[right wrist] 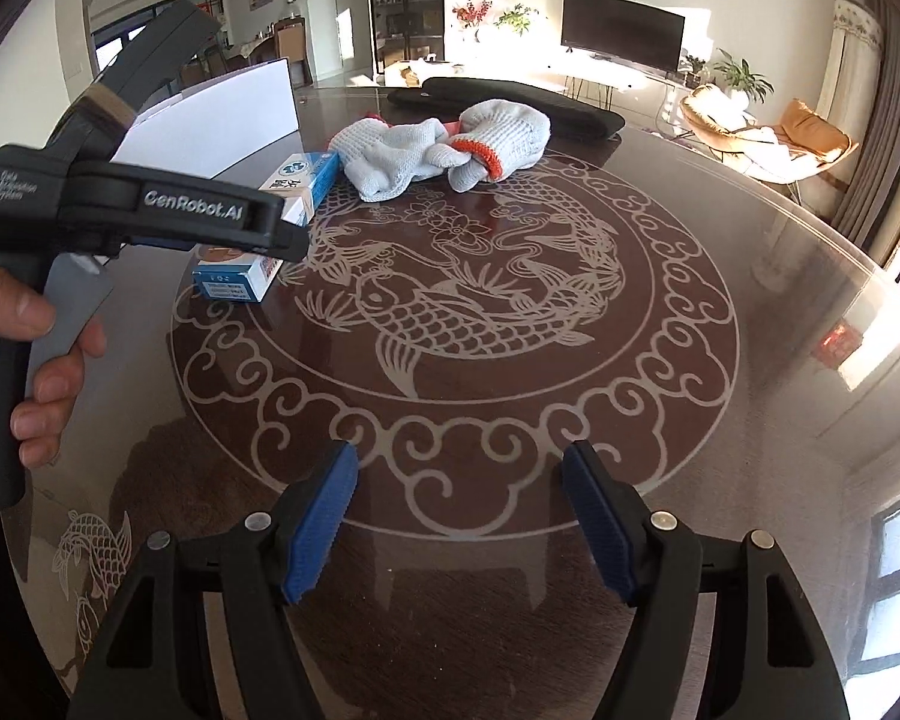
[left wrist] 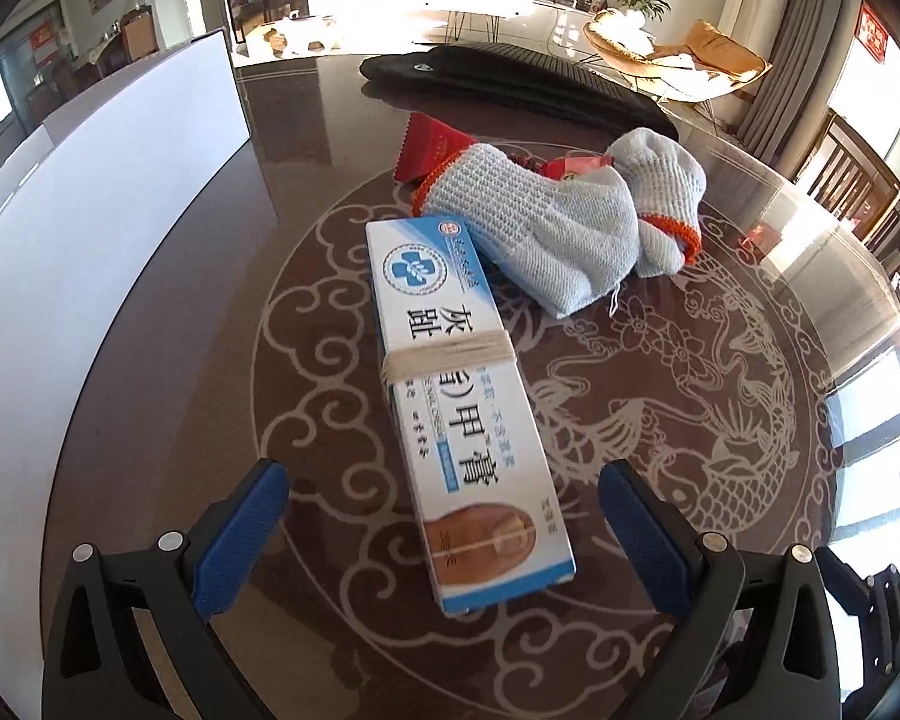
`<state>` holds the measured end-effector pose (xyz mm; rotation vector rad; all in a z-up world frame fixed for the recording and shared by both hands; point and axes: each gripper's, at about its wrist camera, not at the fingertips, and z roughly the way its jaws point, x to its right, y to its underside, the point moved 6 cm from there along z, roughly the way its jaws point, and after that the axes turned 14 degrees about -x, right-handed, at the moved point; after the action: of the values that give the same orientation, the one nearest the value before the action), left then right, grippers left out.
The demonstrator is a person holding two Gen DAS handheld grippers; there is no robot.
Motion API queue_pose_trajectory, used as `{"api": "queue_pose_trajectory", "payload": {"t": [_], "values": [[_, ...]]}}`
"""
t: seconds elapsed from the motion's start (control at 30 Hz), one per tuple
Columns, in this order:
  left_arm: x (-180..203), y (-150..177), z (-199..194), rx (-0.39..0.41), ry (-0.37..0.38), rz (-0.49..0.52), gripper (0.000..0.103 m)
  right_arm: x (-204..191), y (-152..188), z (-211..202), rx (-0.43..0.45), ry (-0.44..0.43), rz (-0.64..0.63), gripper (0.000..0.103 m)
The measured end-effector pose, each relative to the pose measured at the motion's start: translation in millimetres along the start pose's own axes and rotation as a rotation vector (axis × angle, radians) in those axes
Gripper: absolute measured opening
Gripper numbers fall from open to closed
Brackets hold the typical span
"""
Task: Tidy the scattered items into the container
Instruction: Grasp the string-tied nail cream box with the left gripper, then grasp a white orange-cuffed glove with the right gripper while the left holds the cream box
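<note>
A long white-and-blue ointment box (left wrist: 456,396) bound with a rubber band lies on the round glass table (left wrist: 720,420). My left gripper (left wrist: 444,480) is open, with its blue pads either side of the box's near end, not touching it. Past the box lie two grey knit gloves with orange cuffs (left wrist: 558,228) over a red packet (left wrist: 432,147). The white container (left wrist: 108,252) stands to the left. My right gripper (right wrist: 459,480) is open over bare table, with the gloves (right wrist: 438,147) and box (right wrist: 297,177) far ahead. A hand (right wrist: 42,348) holds the left gripper's handle.
A black padded case (left wrist: 510,81) lies at the table's far side behind the gloves. The tabletop carries a carved fish pattern (right wrist: 456,306). Chairs, a television and plants stand in the room beyond the table's edge.
</note>
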<state>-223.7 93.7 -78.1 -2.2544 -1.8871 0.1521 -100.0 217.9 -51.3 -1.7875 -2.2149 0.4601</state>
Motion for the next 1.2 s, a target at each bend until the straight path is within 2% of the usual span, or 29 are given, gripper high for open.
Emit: {"api": "queue_pose_trajectory", "payload": {"t": [0.07,0.1,0.3,0.33,0.4,0.47,0.5,0.63,0.77,0.97,1.03,1.13,1.2], "values": [[-0.1,-14.3,13.9,-0.051,-0.035,-0.024,0.103,0.0,0.1,0.0,0.0,0.0,0.0,0.072],[2.2,-20.1,14.3,-0.035,-0.061,-0.015,0.103,0.0,0.1,0.0,0.0,0.0,0.0,0.072],[3.9,-26.9,16.0,-0.012,-0.04,0.027,0.103,-0.4,-5.5,0.7,-0.001,0.0,-0.001,0.072],[0.8,-26.4,13.8,0.004,-0.043,0.028,0.099,-0.6,-5.2,0.5,-0.001,0.0,-0.001,0.072],[-10.1,-24.6,5.4,0.052,-0.041,0.006,0.061,-0.6,-4.7,0.5,-0.001,0.0,-0.001,0.072],[-21.9,-23.7,1.4,0.065,-0.036,-0.002,0.044,-0.3,-4.6,0.4,-0.001,0.0,-0.001,0.072],[-25.7,-21.2,-0.2,0.068,-0.016,0.002,0.044,-0.6,-4.4,0.3,-0.001,0.0,-0.001,0.072],[-35.6,3.5,-6.3,0.087,-0.045,0.053,0.044,-0.7,-4.3,0.0,-0.001,0.0,-0.001,0.072],[-47.5,34.4,-13.0,0.089,-0.038,0.082,0.044,-0.7,-4.2,-0.2,-0.001,0.0,-0.001,0.072],[-65.6,59.3,-18.1,0.104,-0.022,0.112,0.044,-1.1,-5.7,-1.1,0.001,-0.004,-0.004,0.072],[-66.1,62.8,-18.3,0.132,-0.026,0.128,0.045,-7.1,-19.8,-0.1,0.01,-0.053,-0.034,0.072],[-67.3,63.5,-18.2,0.148,-0.017,0.125,0.045,-26.5,-69.3,-4.1,0.08,0.031,-0.152,0.072],[-68.4,65.9,-18.6,0.148,-0.003,0.121,0.044,-46.1,-109.5,-7.0,0.14,0.041,-0.253,0.072]]}}
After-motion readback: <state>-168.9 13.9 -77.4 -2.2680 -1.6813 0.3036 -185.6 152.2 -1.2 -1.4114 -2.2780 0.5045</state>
